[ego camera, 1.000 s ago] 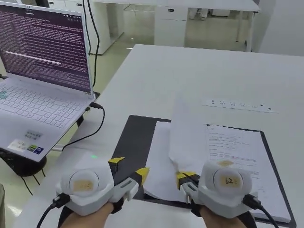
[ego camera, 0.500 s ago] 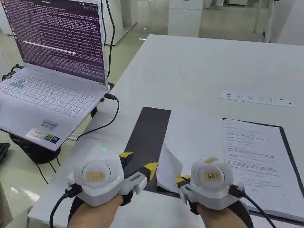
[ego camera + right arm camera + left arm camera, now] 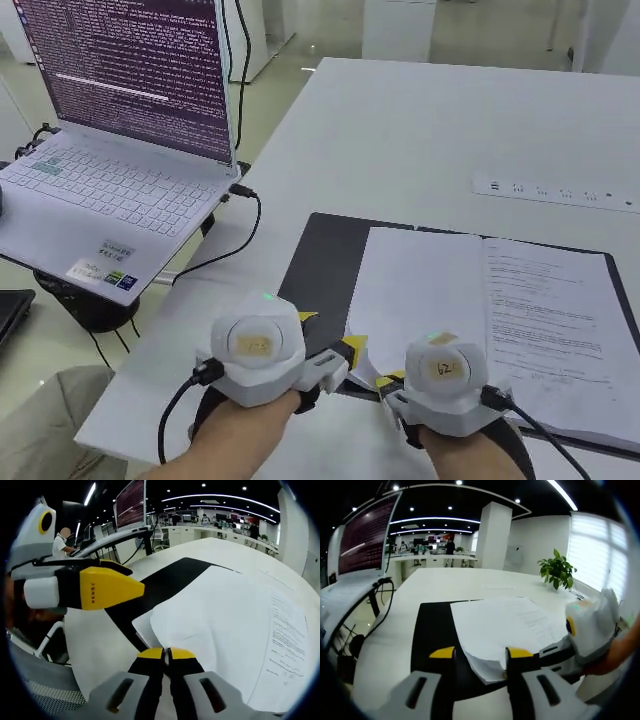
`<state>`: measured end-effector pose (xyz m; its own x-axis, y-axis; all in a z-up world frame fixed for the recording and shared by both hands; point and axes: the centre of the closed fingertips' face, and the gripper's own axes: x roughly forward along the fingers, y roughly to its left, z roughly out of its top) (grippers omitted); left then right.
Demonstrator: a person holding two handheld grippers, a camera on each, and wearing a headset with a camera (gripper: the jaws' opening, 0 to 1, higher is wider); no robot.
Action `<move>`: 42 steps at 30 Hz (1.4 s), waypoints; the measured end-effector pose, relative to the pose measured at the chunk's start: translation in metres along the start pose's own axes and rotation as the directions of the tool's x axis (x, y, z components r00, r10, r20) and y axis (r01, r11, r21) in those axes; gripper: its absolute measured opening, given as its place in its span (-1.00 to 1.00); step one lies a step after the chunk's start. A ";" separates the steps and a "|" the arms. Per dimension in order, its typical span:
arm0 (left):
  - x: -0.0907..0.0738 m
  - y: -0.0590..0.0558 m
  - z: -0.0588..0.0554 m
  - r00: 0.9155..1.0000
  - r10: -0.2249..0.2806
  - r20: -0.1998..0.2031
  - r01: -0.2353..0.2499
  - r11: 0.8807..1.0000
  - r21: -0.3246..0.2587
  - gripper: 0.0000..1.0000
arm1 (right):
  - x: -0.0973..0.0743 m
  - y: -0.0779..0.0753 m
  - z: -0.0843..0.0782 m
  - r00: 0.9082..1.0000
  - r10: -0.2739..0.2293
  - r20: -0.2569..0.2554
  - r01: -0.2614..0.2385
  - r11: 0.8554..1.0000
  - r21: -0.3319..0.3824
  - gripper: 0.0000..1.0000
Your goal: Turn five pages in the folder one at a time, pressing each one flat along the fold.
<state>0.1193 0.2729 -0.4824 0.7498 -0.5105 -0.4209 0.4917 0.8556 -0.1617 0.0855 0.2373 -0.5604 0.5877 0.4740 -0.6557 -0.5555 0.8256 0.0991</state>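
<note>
A black folder (image 3: 315, 265) lies open on the white table. Its turned white page (image 3: 415, 285) rests almost flat over the left half, and a printed page (image 3: 550, 310) lies on the right half. My right gripper (image 3: 388, 382) is at the page's near edge. In the right gripper view it (image 3: 160, 654) is shut on the page (image 3: 220, 615) at its lower left corner. My left gripper (image 3: 330, 332) is just left of it. It (image 3: 481, 655) stands open, its jaws on either side of the corner of the page (image 3: 505, 625), above the folder (image 3: 432, 625).
An open laptop (image 3: 110, 190) stands at the left, and its cable (image 3: 225, 250) trails toward the folder's far left corner. A white power strip (image 3: 555, 192) lies beyond the folder. The table's near edge is right behind both grippers. A potted plant (image 3: 557, 570) stands far off.
The page stood lifted above the fold and has come down nearly flat onto the left side. My left gripper has moved right, up to the page's corner.
</note>
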 end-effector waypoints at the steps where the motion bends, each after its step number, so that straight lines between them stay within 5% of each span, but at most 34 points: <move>1: 0.004 -0.003 -0.001 1.000 -0.008 -0.007 0.008 1.000 0.009 -0.25 | 0.000 0.001 0.000 1.000 0.004 0.007 -0.004 1.000 -0.002 -0.95; 10: 0.039 -0.019 -0.025 0.994 -0.050 -0.098 0.053 0.998 0.027 -0.24 | -0.017 0.012 0.002 0.995 0.061 0.078 -0.062 0.998 0.011 -0.85; 15: 0.047 -0.019 -0.045 0.989 -0.035 -0.146 0.042 0.998 0.049 -0.26 | -0.037 0.002 -0.005 0.994 0.037 0.104 -0.035 0.999 -0.018 -0.95; 20: 0.044 -0.015 -0.061 0.985 0.000 -0.173 0.014 0.997 0.077 -0.24 | -0.056 -0.030 -0.005 0.989 -0.032 0.145 0.027 0.999 0.035 -1.00; 28: 0.043 -0.014 -0.066 0.992 0.018 -0.128 0.001 0.988 0.153 -0.22 | -0.072 -0.088 0.016 0.956 -0.137 0.258 0.108 0.987 0.122 -1.00; 42: 0.043 -0.013 -0.064 0.998 0.020 -0.065 -0.012 0.991 0.130 -0.21 | -0.040 -0.161 0.041 0.932 -0.191 0.307 0.127 0.968 0.216 -1.00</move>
<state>0.1167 0.2453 -0.5555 0.7294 -0.4862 -0.4812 0.5361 0.8433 -0.0394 0.1756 0.0983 -0.5196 0.8346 0.3787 -0.4001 -0.3361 0.9255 0.1747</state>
